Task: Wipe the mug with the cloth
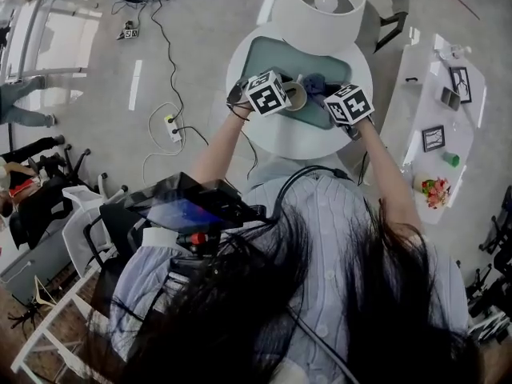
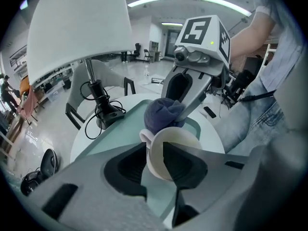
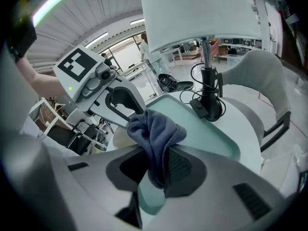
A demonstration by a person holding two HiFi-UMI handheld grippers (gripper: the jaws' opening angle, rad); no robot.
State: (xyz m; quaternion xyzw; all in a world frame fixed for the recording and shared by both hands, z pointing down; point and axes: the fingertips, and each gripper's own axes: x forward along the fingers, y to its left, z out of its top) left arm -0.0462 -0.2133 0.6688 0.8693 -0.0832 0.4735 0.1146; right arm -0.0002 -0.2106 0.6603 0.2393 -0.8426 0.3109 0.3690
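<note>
My left gripper (image 2: 153,150) is shut on a cream mug (image 2: 174,143), its jaws on the mug's wall beside the handle, and holds it above the teal tray (image 2: 118,124). The right gripper (image 3: 156,153) is shut on a dark blue cloth (image 3: 155,129). The bunched cloth (image 2: 163,113) presses against the far side of the mug's rim. In the head view the mug (image 1: 294,96) and the cloth (image 1: 314,82) sit between the left gripper (image 1: 282,96) and the right gripper (image 1: 326,96). The cloth hides most of the mug in the right gripper view.
The tray (image 1: 264,58) lies on a round white table (image 1: 296,144). A lamp with a big white shade (image 1: 320,8) stands at the tray's far side, its black base and cable (image 3: 209,105) close behind the grippers. A white side table (image 1: 436,94) with small items is at the right.
</note>
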